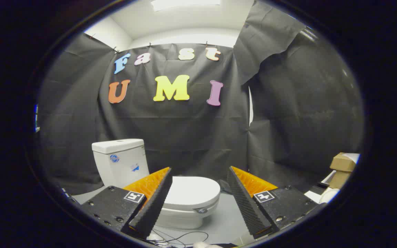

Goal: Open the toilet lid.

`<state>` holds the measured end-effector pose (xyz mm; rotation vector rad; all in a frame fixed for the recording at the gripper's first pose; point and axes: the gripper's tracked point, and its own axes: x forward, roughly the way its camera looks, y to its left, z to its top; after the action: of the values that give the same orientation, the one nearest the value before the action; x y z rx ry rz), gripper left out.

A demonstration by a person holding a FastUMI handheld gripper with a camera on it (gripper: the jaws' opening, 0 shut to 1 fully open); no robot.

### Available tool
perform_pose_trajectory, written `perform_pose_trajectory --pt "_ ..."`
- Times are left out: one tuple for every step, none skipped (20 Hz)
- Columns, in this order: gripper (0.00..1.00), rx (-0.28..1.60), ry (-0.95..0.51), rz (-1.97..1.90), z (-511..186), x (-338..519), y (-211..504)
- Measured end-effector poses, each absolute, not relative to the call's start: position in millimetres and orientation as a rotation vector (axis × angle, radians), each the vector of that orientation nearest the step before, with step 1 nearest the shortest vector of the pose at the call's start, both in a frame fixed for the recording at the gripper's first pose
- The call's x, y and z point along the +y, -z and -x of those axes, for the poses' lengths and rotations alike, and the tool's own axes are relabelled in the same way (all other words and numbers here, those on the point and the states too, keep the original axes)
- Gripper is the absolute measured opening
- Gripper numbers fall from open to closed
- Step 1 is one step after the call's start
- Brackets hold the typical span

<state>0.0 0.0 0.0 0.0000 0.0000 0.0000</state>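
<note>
Hand-held gripper (198, 196): fingers spread wide, holding nothing | toilet lid (191, 191): down flat on bowl, beyond and between fingers, ahead of tank (119, 162) | step: approach | next: probably reach lid's front edge, lift upward.

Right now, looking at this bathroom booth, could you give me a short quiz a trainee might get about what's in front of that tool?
1. True or false: the toilet lid is already raised against the tank.
2. The tool's fingers are: A) shut on the lid, B) open with nothing between them touching, C) shut on the tank.
3. Fill in: the cardboard boxes sit off to the ____ of the toilet, seen along the fingers.

Key: 1 false, the lid lies flat on the bowl. 2 B, the fingers stand apart, with the lid beyond them. 3 right.
</note>
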Motion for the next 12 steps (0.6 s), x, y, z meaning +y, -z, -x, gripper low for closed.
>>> perform_pose_trajectory --pt "1.00 -0.001 -0.003 0.004 -0.1 1.6 0.4" --pt "1.00 -0.001 -0.006 0.004 -0.8 3.0 -0.4" --pt "1.00 0.001 -0.009 0.003 -0.8 4.2 0.2" --pt "1.00 0.009 -0.011 -0.001 -1.0 4.8 2.1" --pt "1.00 0.014 -0.014 -0.006 -1.1 6.2 5.4" --pt "1.00 0.016 -0.014 -0.008 -0.6 6.2 5.7" --pt "1.00 0.018 -0.013 -0.007 -2.0 5.6 6.8" --pt "1.00 0.018 -0.013 -0.008 -1.2 5.4 6.3" --pt "1.00 0.017 -0.012 -0.008 -1.5 4.6 5.2" --pt "1.00 0.015 -0.010 -0.009 -1.4 3.5 4.5" --pt "1.00 0.015 -0.011 -0.010 -1.7 3.7 4.7" --pt "1.00 0.017 -0.011 -0.012 -2.0 3.4 3.0"
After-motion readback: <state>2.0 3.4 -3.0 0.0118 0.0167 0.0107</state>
